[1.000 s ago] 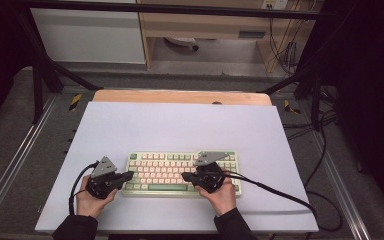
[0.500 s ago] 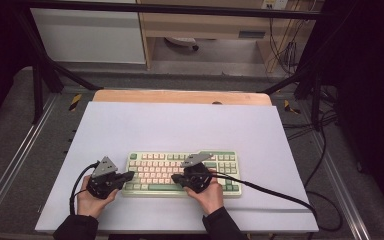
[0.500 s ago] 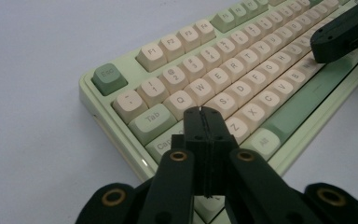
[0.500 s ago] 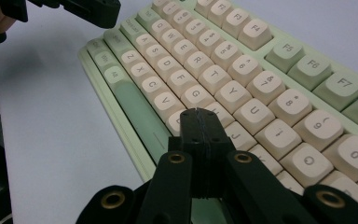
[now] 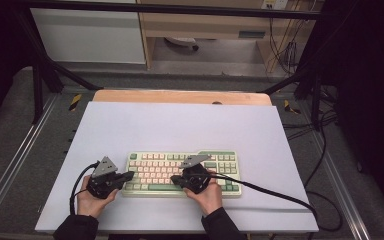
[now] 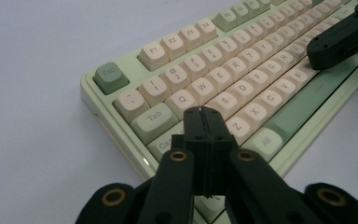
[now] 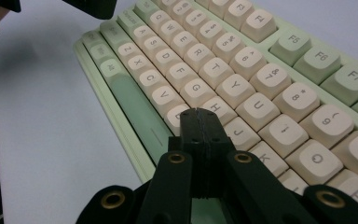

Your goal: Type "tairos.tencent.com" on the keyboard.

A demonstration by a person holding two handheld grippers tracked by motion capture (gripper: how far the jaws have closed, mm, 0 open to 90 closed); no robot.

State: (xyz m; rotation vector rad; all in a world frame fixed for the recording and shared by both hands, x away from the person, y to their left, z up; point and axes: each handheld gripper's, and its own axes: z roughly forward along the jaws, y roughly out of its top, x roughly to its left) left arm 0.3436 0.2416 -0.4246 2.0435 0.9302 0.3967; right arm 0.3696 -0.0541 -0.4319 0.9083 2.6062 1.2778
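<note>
Green keyboard (image 6: 242, 70) beneath closed jaws

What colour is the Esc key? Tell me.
The Esc key is darker sage green, unlike the cream letter keys; the left gripper view shows it best.

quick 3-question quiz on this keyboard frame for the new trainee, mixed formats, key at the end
1. True or false: the left gripper has its jaws pressed together with nothing between them.
2. Multiple choice: in the right gripper view, the right gripper has its tip over which part of the keyboard? A) the Esc key corner B) the letter keys near H C) the bare table beside it
3. Fill in: in the left gripper view, the key at the keyboard's near left corner of the top row reads ___.

Key: 1 true; 2 B; 3 Esc
</note>
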